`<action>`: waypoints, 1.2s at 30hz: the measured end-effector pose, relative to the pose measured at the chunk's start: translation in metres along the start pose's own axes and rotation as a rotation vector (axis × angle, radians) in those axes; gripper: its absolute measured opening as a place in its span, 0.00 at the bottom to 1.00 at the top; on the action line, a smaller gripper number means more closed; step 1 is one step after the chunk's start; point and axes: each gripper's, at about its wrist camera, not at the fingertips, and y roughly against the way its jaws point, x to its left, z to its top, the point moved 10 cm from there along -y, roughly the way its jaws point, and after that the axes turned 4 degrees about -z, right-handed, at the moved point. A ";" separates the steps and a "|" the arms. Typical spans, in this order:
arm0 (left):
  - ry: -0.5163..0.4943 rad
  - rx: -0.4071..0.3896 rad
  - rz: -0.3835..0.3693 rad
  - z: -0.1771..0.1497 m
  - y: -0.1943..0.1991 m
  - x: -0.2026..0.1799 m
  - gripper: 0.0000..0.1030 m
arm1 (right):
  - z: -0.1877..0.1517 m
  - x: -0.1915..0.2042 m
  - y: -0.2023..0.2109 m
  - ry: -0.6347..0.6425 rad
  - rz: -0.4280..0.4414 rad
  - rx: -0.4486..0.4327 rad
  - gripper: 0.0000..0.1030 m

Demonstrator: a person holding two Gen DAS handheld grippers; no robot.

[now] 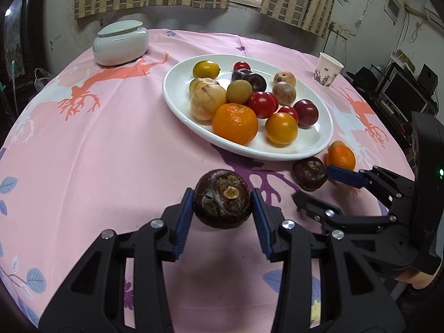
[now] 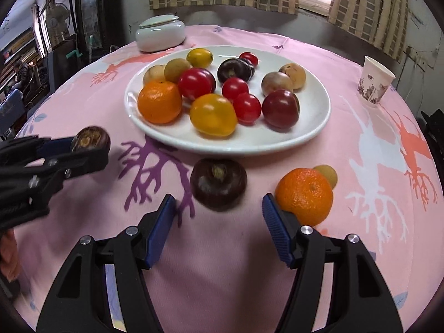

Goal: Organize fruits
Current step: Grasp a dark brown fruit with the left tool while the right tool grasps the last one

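Observation:
My left gripper (image 1: 223, 211) is shut on a dark purple mangosteen (image 1: 222, 198), held just above the pink cloth; it also shows in the right wrist view (image 2: 90, 138). My right gripper (image 2: 219, 216) is open and empty, just short of a second mangosteen (image 2: 219, 184) lying on the cloth. An orange (image 2: 305, 195) lies beside its right finger, with a small tan fruit (image 2: 328, 176) behind it. The white plate (image 2: 313, 127) beyond holds several fruits: an orange, yellow, red, purple and tan ones.
A white lidded jar (image 1: 120, 43) stands at the back left of the round table. A paper cup (image 2: 374, 82) stands at the right. The table edge curves close on both sides. Curtains and a window lie behind.

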 end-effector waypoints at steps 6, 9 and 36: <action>0.006 0.016 -0.003 -0.003 -0.004 0.000 0.41 | 0.007 0.005 -0.004 0.009 -0.001 -0.011 0.42; 0.001 0.014 -0.002 -0.003 -0.004 -0.002 0.41 | 0.002 0.002 0.001 0.000 0.012 -0.003 0.42; -0.090 -0.081 0.082 0.021 0.028 -0.016 0.41 | 0.019 -0.024 0.062 -0.149 0.142 -0.135 0.42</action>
